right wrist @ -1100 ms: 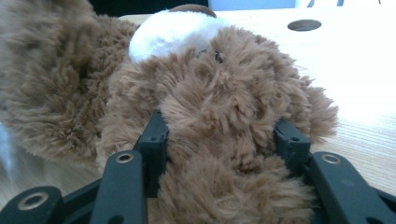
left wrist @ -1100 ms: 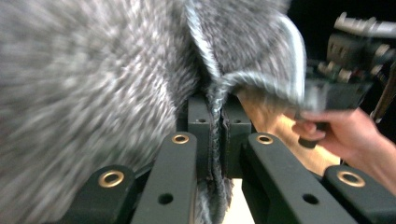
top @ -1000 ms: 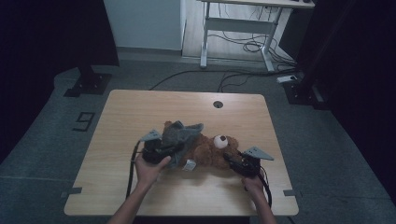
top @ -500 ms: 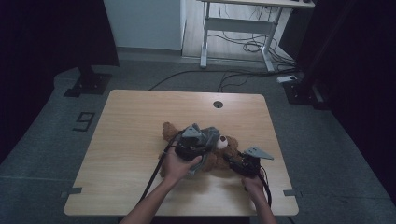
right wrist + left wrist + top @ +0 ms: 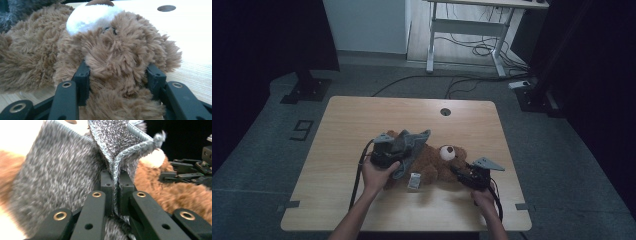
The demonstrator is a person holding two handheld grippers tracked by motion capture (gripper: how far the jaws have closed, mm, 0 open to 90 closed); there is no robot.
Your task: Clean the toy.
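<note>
Bear lay on the surface, its head pinched by the right gripper fingers, while the left gripper fingers pinched the grey garment; pulling it over the body seemed next.

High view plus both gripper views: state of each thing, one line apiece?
Left gripper: shut on the grey cloth's hem.
Right gripper: shut on the bear's head.
Bear: lying on the table, partly under the cloth.
Grey cloth: draped over the bear, one edge pinched and lifted.
Tag: lying flat by the bear.
Table: bare wood, round hole near the far edge.
</note>
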